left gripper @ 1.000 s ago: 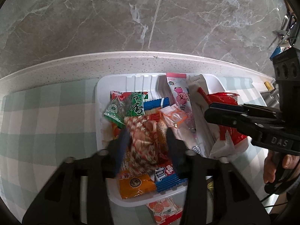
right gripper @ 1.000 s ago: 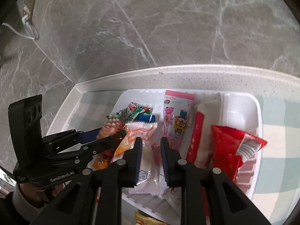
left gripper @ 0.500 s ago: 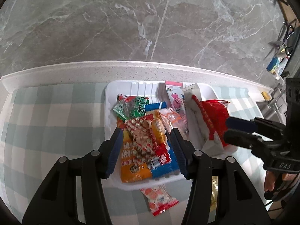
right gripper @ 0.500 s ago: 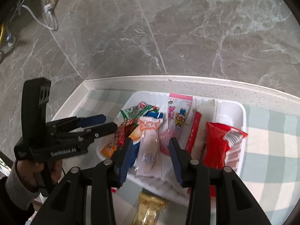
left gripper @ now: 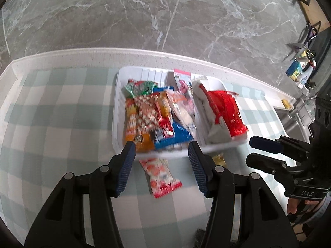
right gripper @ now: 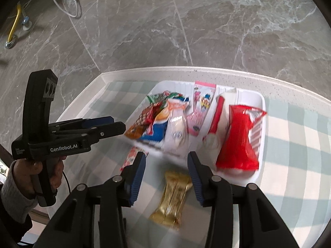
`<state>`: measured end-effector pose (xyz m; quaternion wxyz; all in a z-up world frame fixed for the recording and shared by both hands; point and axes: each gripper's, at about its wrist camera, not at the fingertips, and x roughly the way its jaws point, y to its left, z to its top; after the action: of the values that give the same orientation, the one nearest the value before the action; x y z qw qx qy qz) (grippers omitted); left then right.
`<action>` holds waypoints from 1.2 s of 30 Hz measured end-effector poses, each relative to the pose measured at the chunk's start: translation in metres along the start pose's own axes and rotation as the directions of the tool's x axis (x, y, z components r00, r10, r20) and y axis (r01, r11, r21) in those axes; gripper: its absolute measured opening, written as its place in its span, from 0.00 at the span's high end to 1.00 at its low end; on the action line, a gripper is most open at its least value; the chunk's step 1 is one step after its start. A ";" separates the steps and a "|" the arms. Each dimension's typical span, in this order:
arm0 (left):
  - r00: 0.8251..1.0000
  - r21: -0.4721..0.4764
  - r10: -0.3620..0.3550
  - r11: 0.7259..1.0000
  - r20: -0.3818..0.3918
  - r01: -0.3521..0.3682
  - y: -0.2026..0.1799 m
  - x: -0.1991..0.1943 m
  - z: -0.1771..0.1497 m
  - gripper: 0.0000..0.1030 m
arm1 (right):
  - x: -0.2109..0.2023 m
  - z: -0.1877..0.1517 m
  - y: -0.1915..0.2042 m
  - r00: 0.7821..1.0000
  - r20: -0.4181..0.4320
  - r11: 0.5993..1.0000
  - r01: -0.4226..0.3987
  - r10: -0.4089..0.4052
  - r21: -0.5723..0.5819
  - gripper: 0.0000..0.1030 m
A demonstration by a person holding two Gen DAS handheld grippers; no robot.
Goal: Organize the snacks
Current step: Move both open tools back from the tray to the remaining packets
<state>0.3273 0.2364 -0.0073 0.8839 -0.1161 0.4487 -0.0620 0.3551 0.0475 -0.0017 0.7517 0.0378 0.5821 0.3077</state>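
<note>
While both grippers hang empty above the counter's near edge | left gripper (left gripper: 161, 155) part-open | right gripper (right gripper: 166, 168) jaws just opening | tray (right gripper: 261, 103) packed, two packets outside awaiting pickup: gold packet (right gripper: 172, 199), red-white packet (left gripper: 160, 174).

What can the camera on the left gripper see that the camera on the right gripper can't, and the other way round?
Only the left wrist view shows the metal sink and tap at the right edge, with the right gripper open and empty before it.

Only the right wrist view shows the white cable on the grey floor, and the left gripper in a hand with a grey sleeve.

Both show the white plastic tray of snacks, the red-and-white snack packet and the gold wrapped snack on the checked cloth.
</note>
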 end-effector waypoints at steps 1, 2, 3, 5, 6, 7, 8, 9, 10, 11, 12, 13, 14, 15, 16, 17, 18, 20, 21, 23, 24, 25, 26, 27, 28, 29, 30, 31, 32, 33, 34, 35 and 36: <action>1.000 0.000 -0.002 1.000 -0.004 0.002 0.000 0.000 -0.003 0.50 | -0.002 -0.005 0.002 1.000 -0.004 1.000 0.004 -0.004 -0.004 0.53; 1.000 -0.003 -0.003 1.000 -0.009 0.003 0.000 -0.001 -0.007 0.50 | -0.003 -0.009 0.004 1.000 -0.007 1.000 0.009 -0.009 -0.006 0.53; 1.000 -0.005 -0.005 1.000 -0.014 0.005 -0.001 -0.002 -0.011 0.50 | -0.004 -0.013 0.005 1.000 -0.011 1.000 0.010 -0.010 -0.007 0.53; 1.000 -0.007 -0.006 1.000 -0.024 0.006 -0.001 -0.003 -0.017 0.50 | -0.006 -0.020 0.007 1.000 -0.018 1.000 0.010 -0.010 -0.004 0.53; 1.000 -0.008 -0.005 1.000 -0.028 0.005 -0.002 -0.003 -0.020 0.50 | -0.007 -0.023 0.007 1.000 -0.020 1.000 0.009 -0.009 -0.002 0.53; 0.999 -0.007 -0.004 1.000 -0.032 0.004 -0.001 -0.003 -0.023 0.50 | -0.008 -0.026 0.008 1.000 -0.023 1.000 0.010 -0.010 -0.002 0.53; 0.999 -0.006 -0.001 1.000 -0.037 0.001 -0.002 -0.003 -0.026 0.50 | -0.009 -0.029 0.009 1.000 -0.024 1.000 0.011 -0.011 -0.001 0.52; 0.999 -0.005 0.002 1.000 -0.044 -0.003 -0.002 -0.003 -0.029 0.50 | -0.010 -0.032 0.009 1.000 -0.028 1.000 0.012 -0.012 -0.001 0.51; 0.999 -0.004 0.004 1.000 -0.050 -0.004 -0.001 -0.002 -0.031 0.50 | -0.010 -0.034 0.009 0.999 -0.033 1.000 0.015 -0.015 -0.001 0.50; 0.998 -0.002 0.004 1.000 -0.055 -0.004 0.000 -0.001 -0.032 0.50 | -0.010 -0.037 0.009 0.999 -0.037 1.000 0.016 -0.016 0.001 0.49; 0.998 0.000 0.005 1.000 -0.059 -0.005 -0.001 0.000 -0.034 0.50 | -0.009 -0.038 0.009 0.999 -0.041 1.000 0.017 -0.017 0.003 0.49; 0.998 0.001 0.006 1.000 -0.063 -0.006 -0.001 0.000 -0.036 0.50 | -0.008 -0.041 0.009 0.999 -0.048 1.000 0.018 -0.018 0.005 0.49; 0.998 0.002 0.007 1.000 -0.067 -0.007 -0.001 0.001 -0.037 0.50 | -0.007 -0.043 0.009 0.998 -0.055 1.000 0.019 -0.019 0.007 0.49; 0.997 0.002 0.008 1.000 -0.071 -0.008 -0.001 0.002 -0.038 0.50 | -0.007 -0.045 0.009 0.998 -0.060 1.000 0.021 -0.020 0.009 0.49; 0.997 0.003 0.010 1.000 -0.076 -0.010 -0.001 0.004 -0.039 0.50 | -0.006 -0.047 0.009 0.998 -0.064 1.000 0.022 -0.021 0.009 0.49; 0.997 0.004 0.011 1.000 -0.079 -0.011 -0.001 0.005 -0.039 0.50 | -0.004 -0.048 0.009 0.997 -0.067 1.000 0.024 -0.024 0.008 0.49; 0.997 0.007 0.012 1.000 -0.082 -0.011 -0.002 0.006 -0.039 0.50 | -0.004 -0.050 0.010 0.997 -0.071 1.000 0.025 -0.025 0.007 0.49; 0.996 0.010 0.012 1.000 -0.086 -0.011 -0.002 0.008 -0.039 0.50 | -0.001 -0.051 0.010 0.996 -0.078 1.000 0.031 -0.030 0.004 0.49; 0.996 0.011 0.013 1.000 -0.089 -0.012 -0.002 0.010 -0.039 0.50 | 0.000 -0.052 0.010 0.996 -0.081 0.999 0.031 -0.031 0.005 0.49; 0.995 0.012 0.013 1.000 -0.094 -0.012 -0.002 0.012 -0.039 0.50 | 0.002 -0.053 0.010 0.996 -0.085 0.999 0.034 -0.033 0.004 0.48; 0.995 0.010 0.012 1.000 -0.096 -0.011 -0.002 0.014 -0.039 0.49 | 0.002 -0.053 0.009 0.996 -0.087 0.999 0.034 -0.034 0.004 0.48; 0.995 0.009 0.013 1.000 -0.098 -0.012 -0.002 0.015 -0.039 0.49 | 0.003 -0.053 0.009 0.995 -0.089 0.999 0.035 -0.035 0.003 0.48; 0.995 0.009 0.015 1.000 -0.099 -0.014 -0.001 0.016 -0.039 0.49 | 0.004 -0.053 0.009 0.995 -0.090 0.999 0.036 -0.035 0.003 0.48; 0.995 0.008 0.016 1.000 -0.101 -0.015 -0.001 0.017 -0.039 0.49 | 0.005 -0.053 0.009 0.995 -0.092 0.999 0.036 -0.036 0.004 0.48; 0.995 0.006 0.015 1.000 -0.103 -0.015 0.000 0.018 -0.039 0.49 | 0.006 -0.053 0.009 0.995 -0.094 0.999 0.037 -0.036 0.003 0.47; 0.994 0.003 0.015 1.000 -0.106 -0.015 0.000 0.020 -0.039 0.49 | 0.007 -0.053 0.009 0.995 -0.096 0.999 0.037 -0.037 0.003 0.45; 0.994 0.002 0.016 1.000 -0.108 -0.016 0.001 0.021 -0.039 0.48 | 0.008 -0.054 0.008 0.995 -0.098 0.999 0.037 -0.037 0.003 0.44; 0.994 0.001 0.017 1.000 -0.110 -0.017 0.001 0.022 -0.039 0.48 | 0.009 -0.054 0.008 0.994 -0.100 0.999 0.037 -0.037 0.002 0.44; 0.994 -0.001 0.017 1.000 -0.111 -0.017 0.001 0.023 -0.039 0.48 | 0.011 -0.054 0.008 0.994 -0.103 0.999 0.037 -0.036 0.001 0.44; 0.994 -0.002 0.015 1.000 -0.112 -0.016 0.001 0.024 -0.038 0.48 | 0.012 -0.054 0.009 0.994 -0.105 0.999 0.036 -0.036 0.001 0.44; 0.993 -0.003 0.015 1.000 -0.114 -0.016 0.002 0.024 -0.038 0.48 | 0.013 -0.054 0.009 0.994 -0.107 0.999 0.036 -0.036 -0.001 0.44; 0.993 -0.003 0.016 1.000 -0.115 -0.016 0.002 0.026 -0.038 0.48 | 0.014 -0.054 0.009 0.993 -0.109 0.999 0.037 -0.037 -0.002 0.44; 0.993 -0.004 0.016 1.000 -0.117 -0.016 0.002 0.027 -0.038 0.48 | 0.015 -0.054 0.009 0.993 -0.111 0.999 0.037 -0.037 -0.003 0.44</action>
<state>0.3127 0.2263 -0.0505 0.8563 -0.1108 0.5009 -0.0607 0.3051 0.0466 -0.0282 0.7238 0.0095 0.6234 0.2957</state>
